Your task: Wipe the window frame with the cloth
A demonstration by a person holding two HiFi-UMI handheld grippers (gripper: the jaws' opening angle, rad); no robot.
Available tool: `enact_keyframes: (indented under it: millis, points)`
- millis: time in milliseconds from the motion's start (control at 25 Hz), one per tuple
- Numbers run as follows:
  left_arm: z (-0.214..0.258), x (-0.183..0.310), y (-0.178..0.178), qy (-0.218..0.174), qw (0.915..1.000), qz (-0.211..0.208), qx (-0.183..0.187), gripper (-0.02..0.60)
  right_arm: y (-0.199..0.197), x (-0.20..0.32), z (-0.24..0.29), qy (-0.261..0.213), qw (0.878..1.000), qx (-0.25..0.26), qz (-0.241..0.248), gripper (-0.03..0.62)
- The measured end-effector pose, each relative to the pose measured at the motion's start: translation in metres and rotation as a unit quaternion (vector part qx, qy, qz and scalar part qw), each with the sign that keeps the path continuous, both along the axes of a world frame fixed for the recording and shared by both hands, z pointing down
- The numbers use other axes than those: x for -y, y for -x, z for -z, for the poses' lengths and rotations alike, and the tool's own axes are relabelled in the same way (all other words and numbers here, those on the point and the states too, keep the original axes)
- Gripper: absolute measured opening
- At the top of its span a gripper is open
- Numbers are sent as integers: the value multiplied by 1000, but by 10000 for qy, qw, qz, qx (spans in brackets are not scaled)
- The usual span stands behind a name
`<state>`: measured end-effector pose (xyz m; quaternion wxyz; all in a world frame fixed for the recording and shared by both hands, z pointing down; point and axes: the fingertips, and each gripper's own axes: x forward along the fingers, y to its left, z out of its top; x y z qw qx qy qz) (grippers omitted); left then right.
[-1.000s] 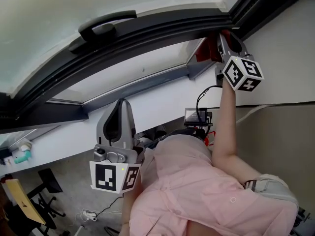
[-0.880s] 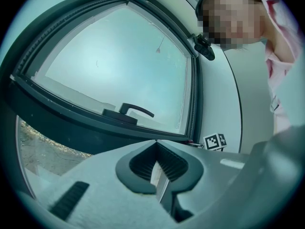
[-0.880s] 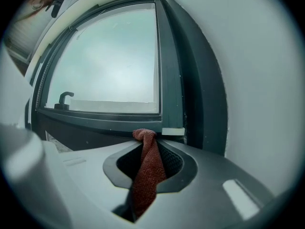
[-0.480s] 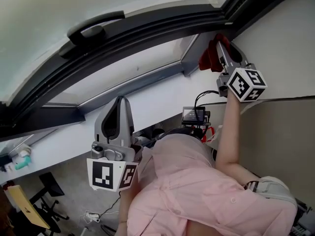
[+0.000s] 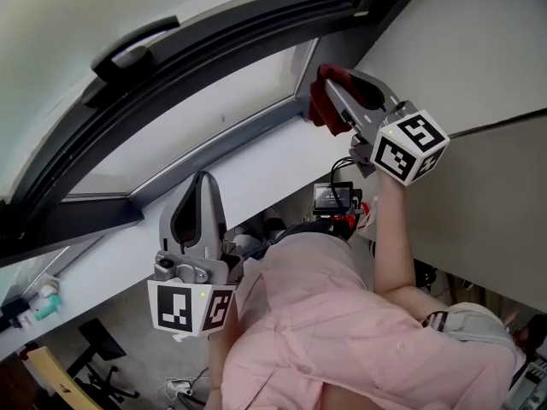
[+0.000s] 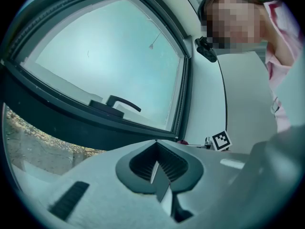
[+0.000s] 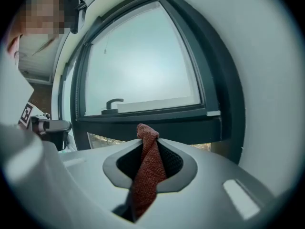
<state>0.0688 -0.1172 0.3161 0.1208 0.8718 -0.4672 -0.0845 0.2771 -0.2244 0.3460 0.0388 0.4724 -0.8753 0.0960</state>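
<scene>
The dark grey window frame (image 5: 256,37) arcs across the top of the head view, and shows too in the left gripper view (image 6: 57,113) and the right gripper view (image 7: 224,94). My right gripper (image 5: 329,92) is raised at the frame's right end, shut on a red knitted cloth (image 5: 320,102). The cloth sits by the corner of the lighter grey inner frame; I cannot tell whether it touches. In the right gripper view the cloth (image 7: 147,171) sticks up out of the right gripper (image 7: 146,138). My left gripper (image 5: 202,182) is held low, pointing up, shut with nothing in it (image 6: 155,144).
A black window handle (image 5: 128,45) sits on the frame at the left. A white ledge (image 5: 256,173) runs under the window and a pale wall (image 5: 461,49) fills the right. A small device with cables (image 5: 335,199) stands below the ledge, above the person's pink shirt.
My right gripper has moved down and left with the cloth, from the upper right corner along the frame's side. The left gripper has barely shifted.
</scene>
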Motion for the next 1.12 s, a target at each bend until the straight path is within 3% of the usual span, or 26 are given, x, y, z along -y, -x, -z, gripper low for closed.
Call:
enact_keyframes:
  millis: [200, 480, 880, 1120]
  points:
    - [-4, -27, 22, 38, 9998, 216, 14, -3, 55, -24, 22, -26, 9976, 290, 628, 63]
    - [0, -79, 94, 41, 9992, 407, -15, -3, 145, -76, 44, -155, 9937, 432, 1018, 63]
    - [4, -121, 158, -20, 9993, 369, 110, -3, 207, -126, 40, -26, 9943, 379, 994, 66]
    - [-3, -134, 178, -2, 9995, 295, 98, -3, 223, -153, 40, 61, 9938, 282, 1073, 67]
